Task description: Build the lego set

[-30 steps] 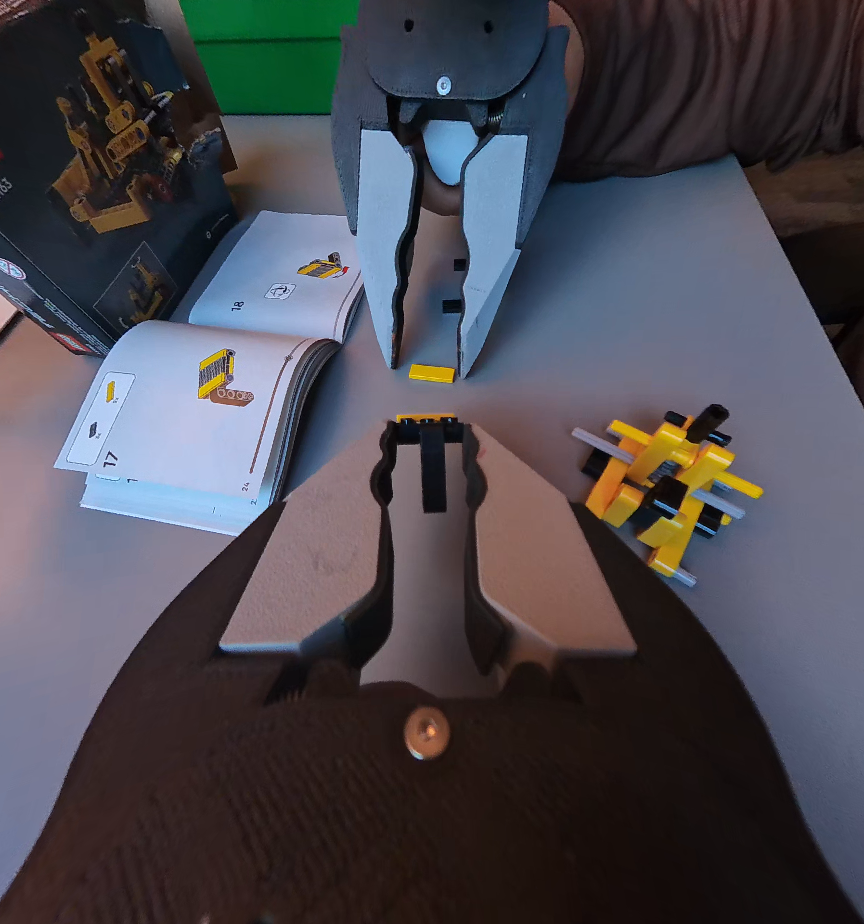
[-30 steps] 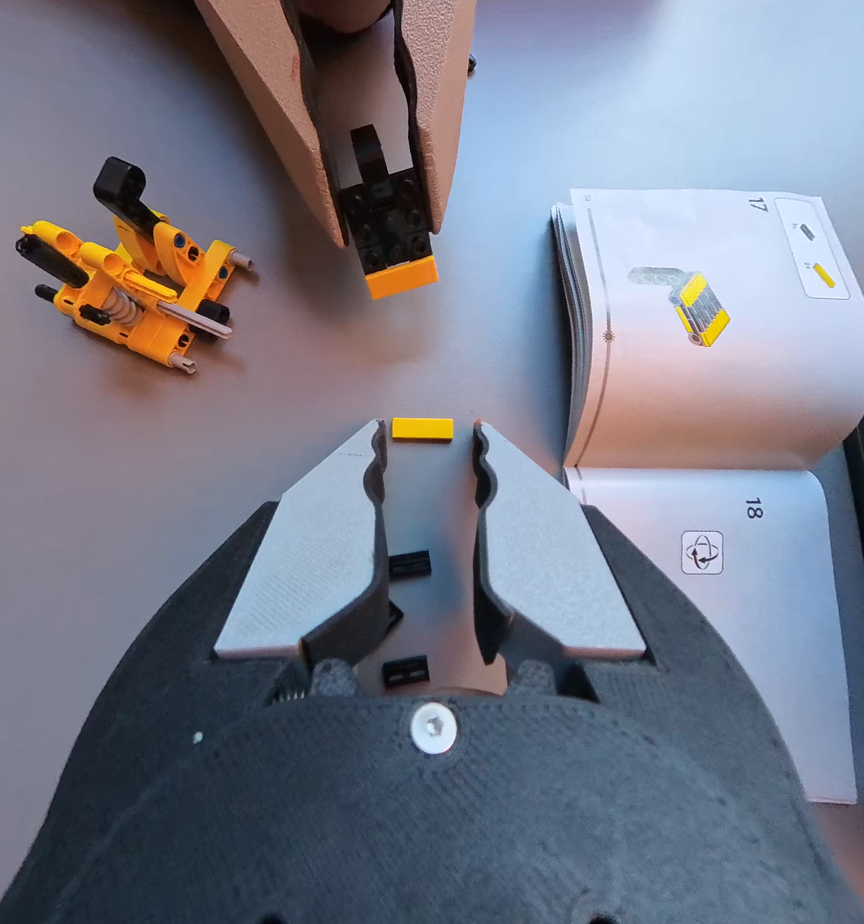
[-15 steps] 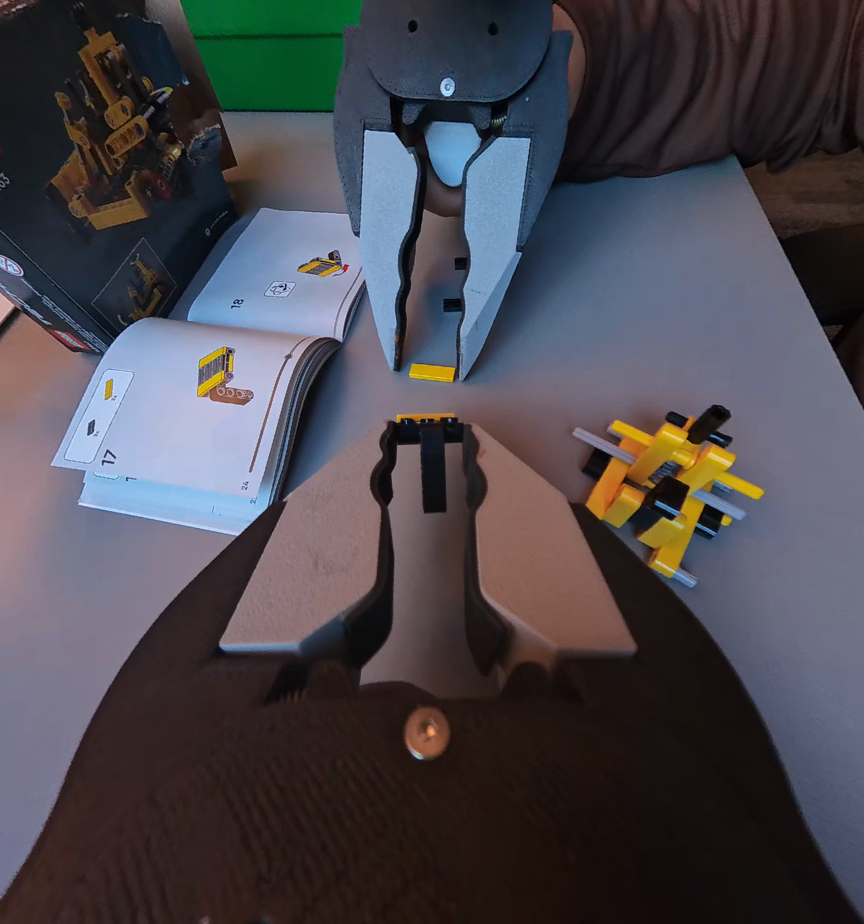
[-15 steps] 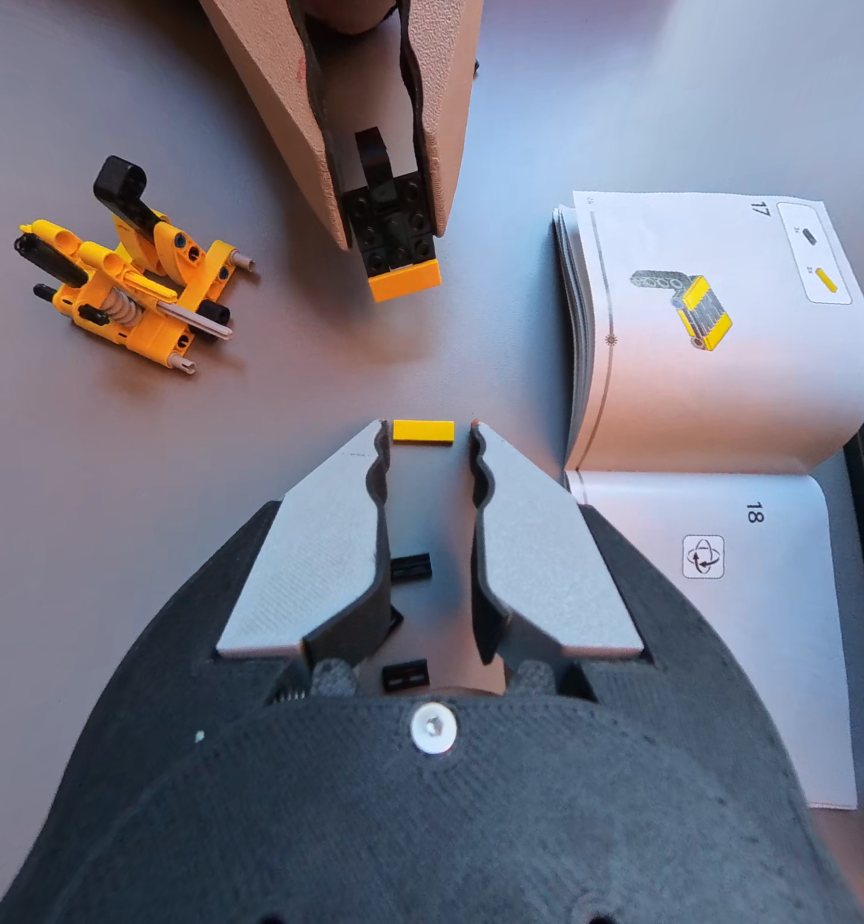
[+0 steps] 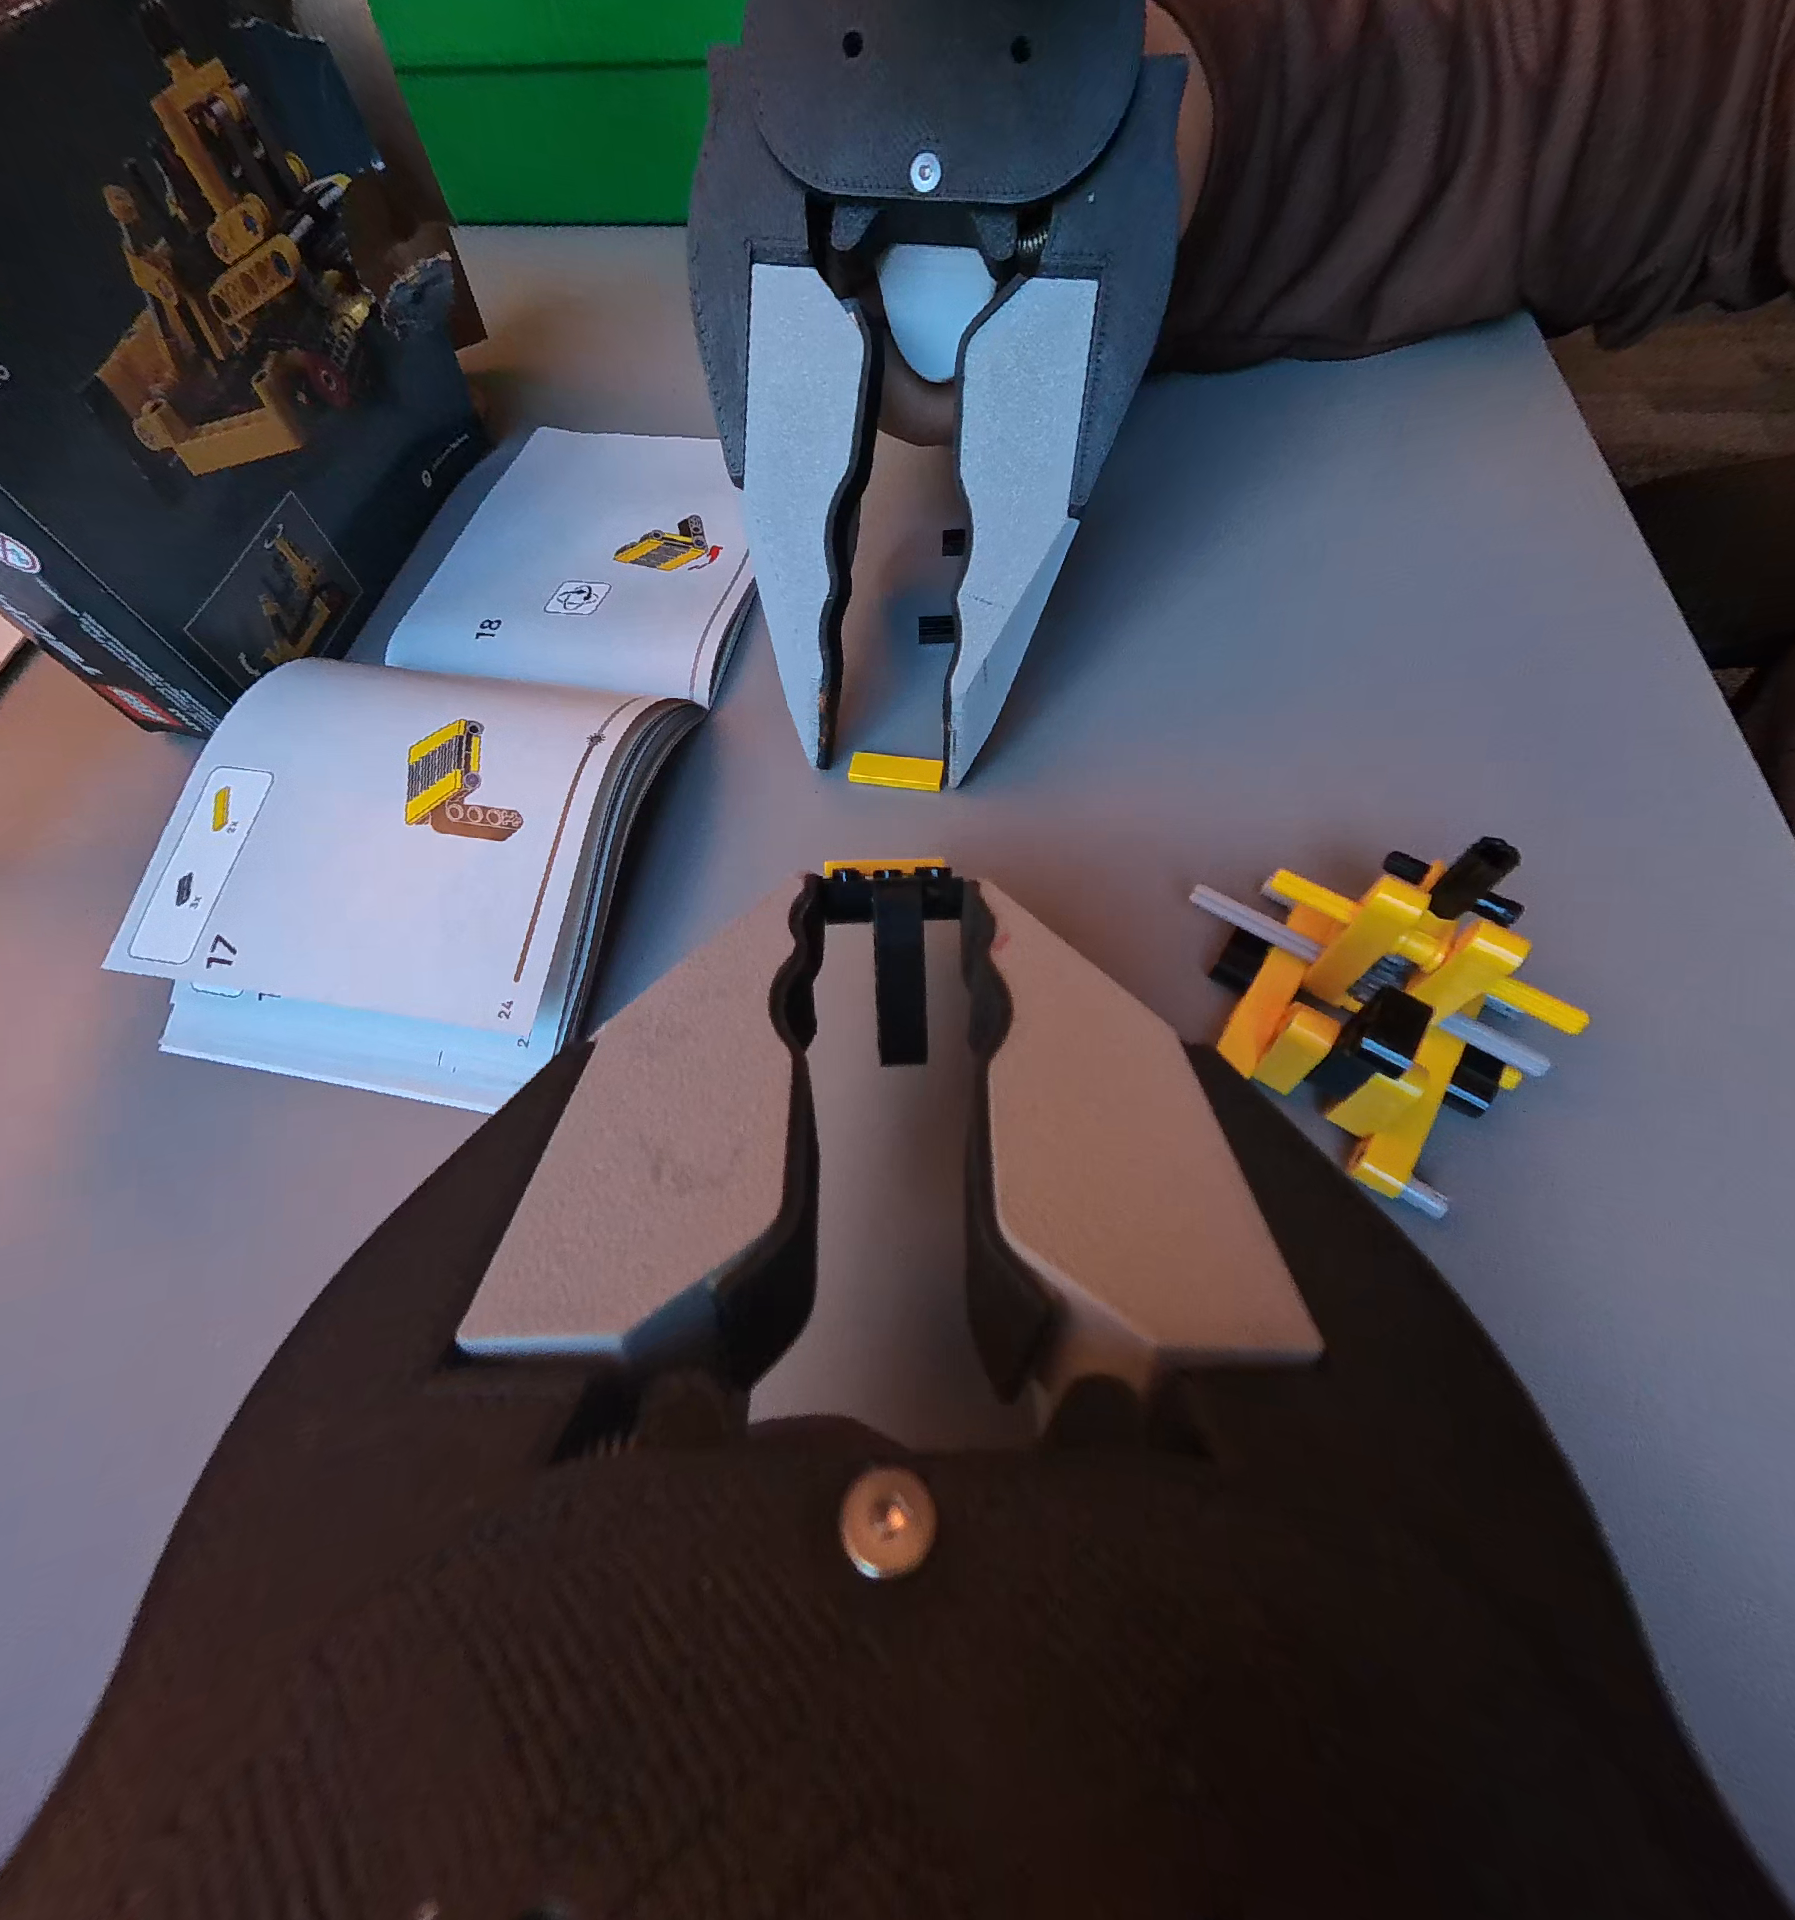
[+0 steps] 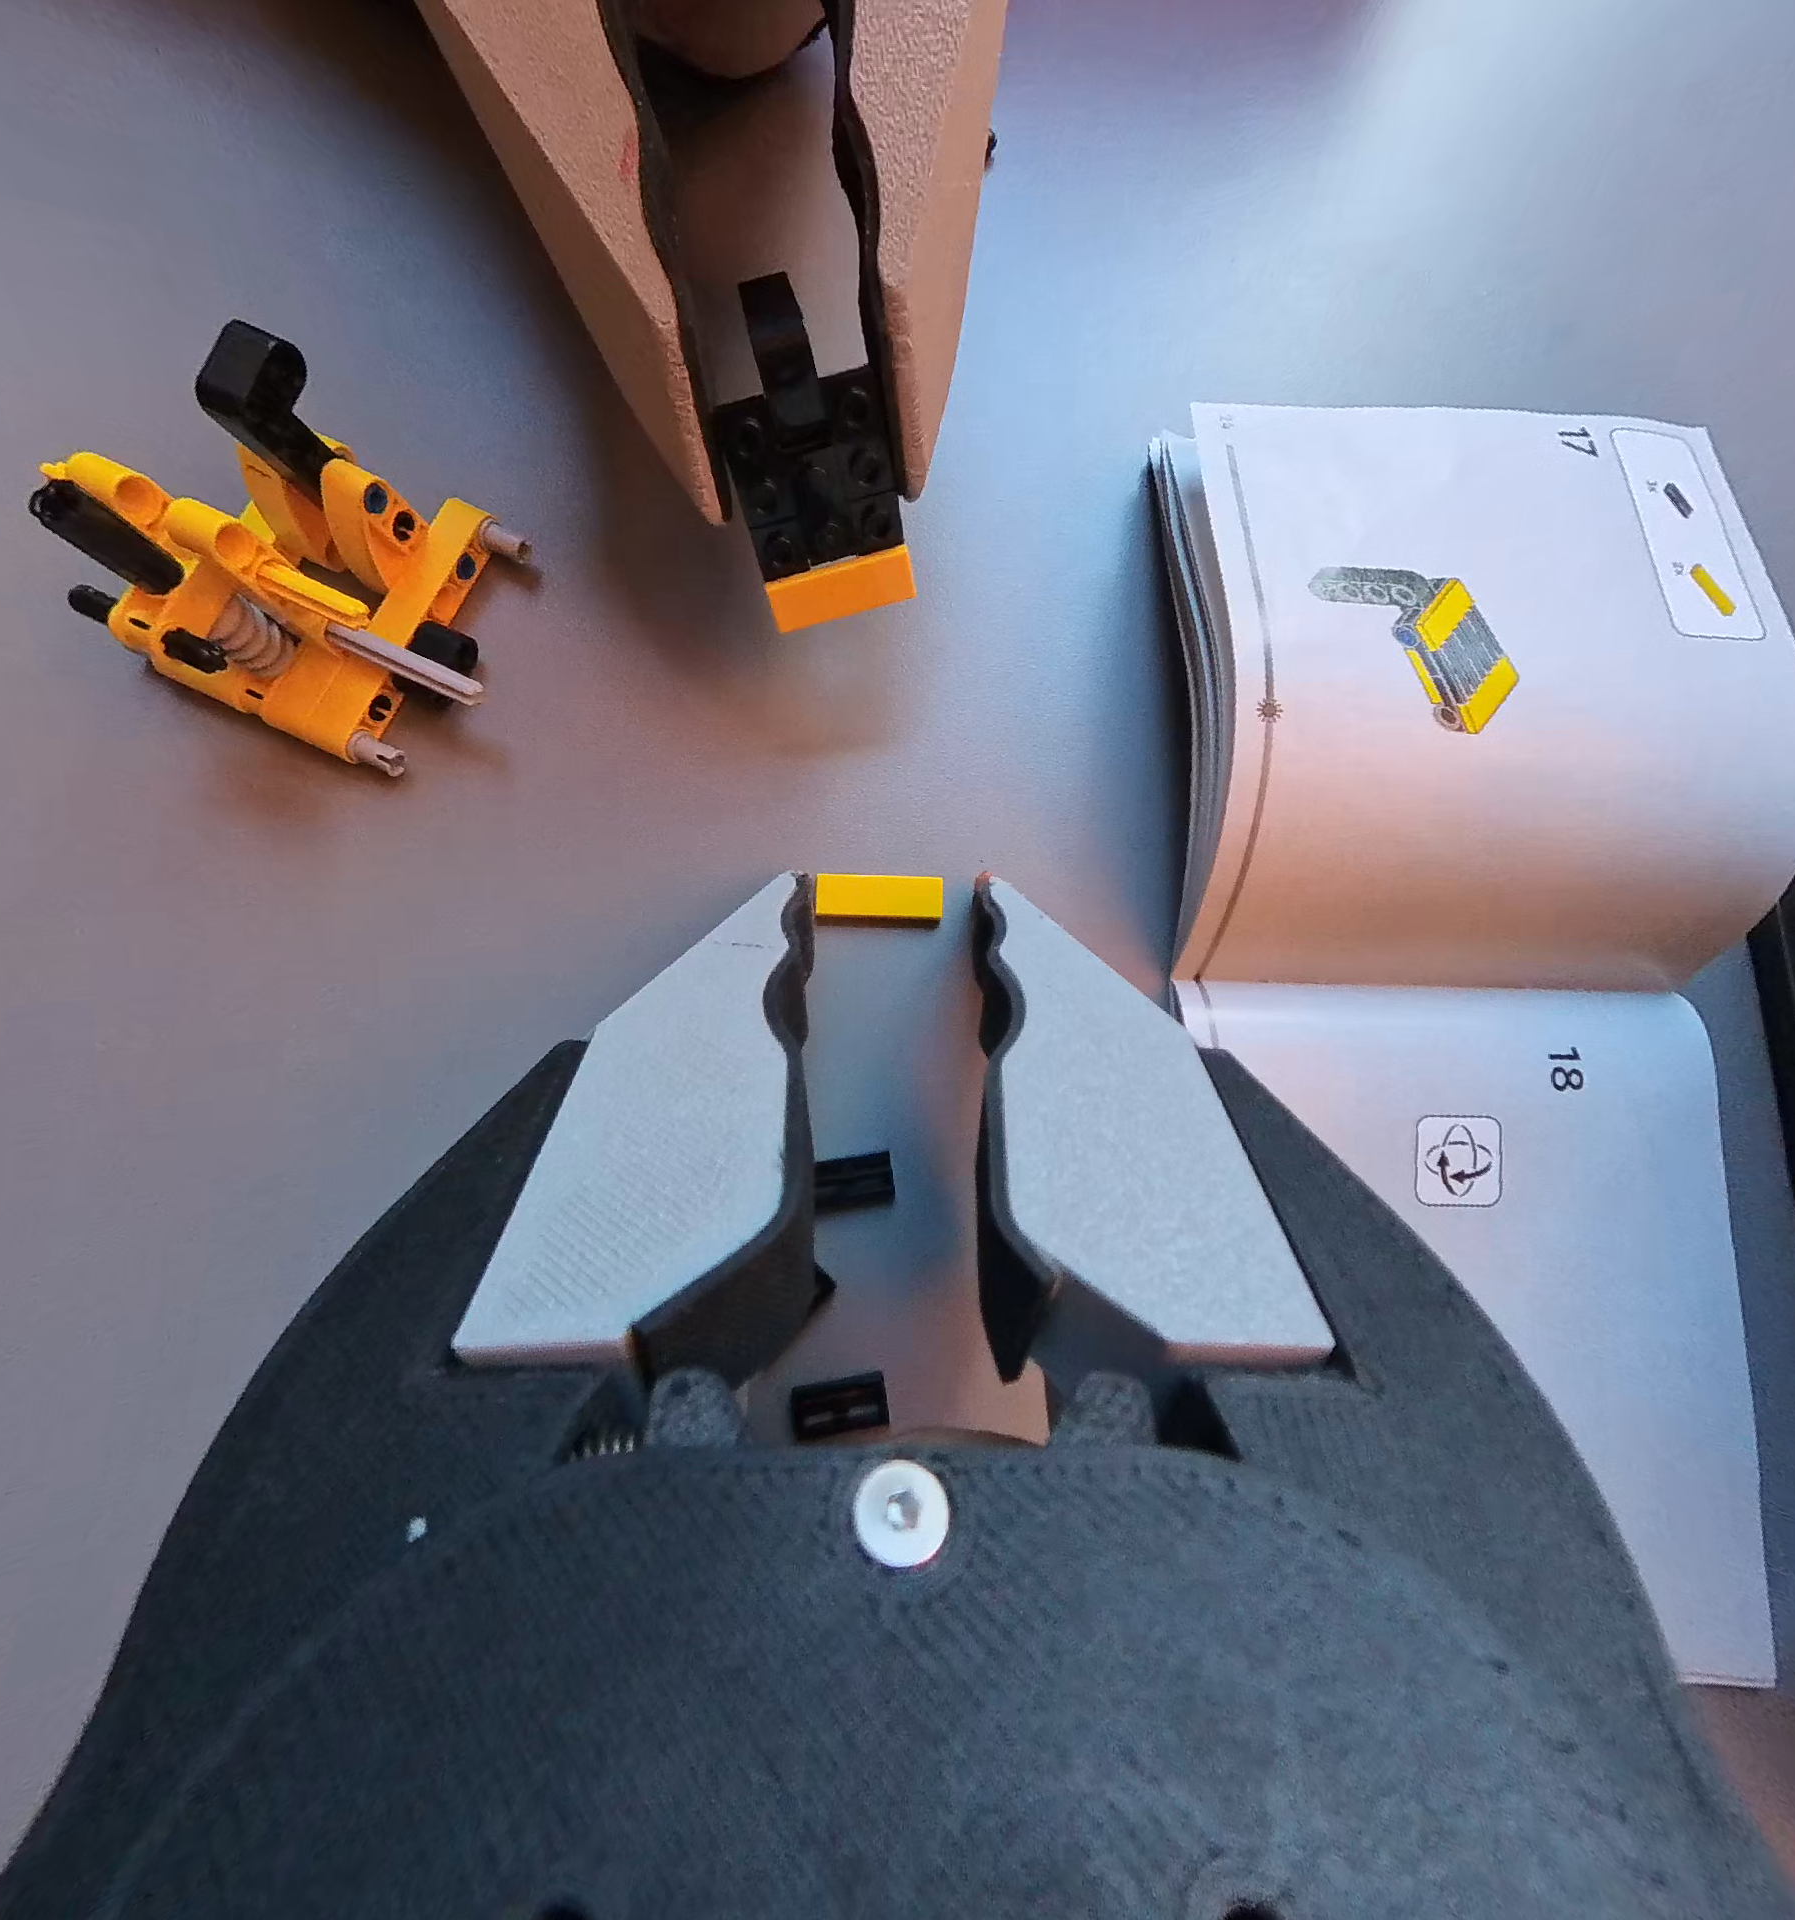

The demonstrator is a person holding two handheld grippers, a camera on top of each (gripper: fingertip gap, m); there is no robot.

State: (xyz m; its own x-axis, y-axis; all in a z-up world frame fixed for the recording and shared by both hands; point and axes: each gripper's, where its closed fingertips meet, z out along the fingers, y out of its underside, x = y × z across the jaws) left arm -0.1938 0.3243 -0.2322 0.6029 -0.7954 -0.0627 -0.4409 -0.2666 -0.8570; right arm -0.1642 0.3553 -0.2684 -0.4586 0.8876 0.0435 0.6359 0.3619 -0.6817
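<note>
My left gripper (image 5: 888,883) is shut on a small sub-assembly (image 5: 898,966) of black plates with a yellow front edge. It is held above the grey table (image 5: 1288,623). In the right wrist view the left gripper (image 6: 815,499) holds this sub-assembly (image 6: 839,597) with its tip pointing toward me. My right gripper (image 6: 888,896) is open and low on the table. A loose yellow flat tile (image 6: 878,897) lies between its fingertips, with a small gap on the right side. The left wrist view shows the right gripper (image 5: 891,756) straddling that tile (image 5: 895,771).
A larger yellow-and-black built assembly (image 5: 1392,997) lies on the table, also in the right wrist view (image 6: 269,582). An open instruction booklet (image 5: 436,831) and the set's box (image 5: 166,312) are beside the grippers. Two small black pieces (image 6: 851,1179) lie between my right fingers. Tip to tip, the grippers are about 6 cm apart.
My right gripper has edged forward, so the yellow tile now sits between its fingertips, and its jaws have narrowed slightly. The left gripper has come a little closer to it.
</note>
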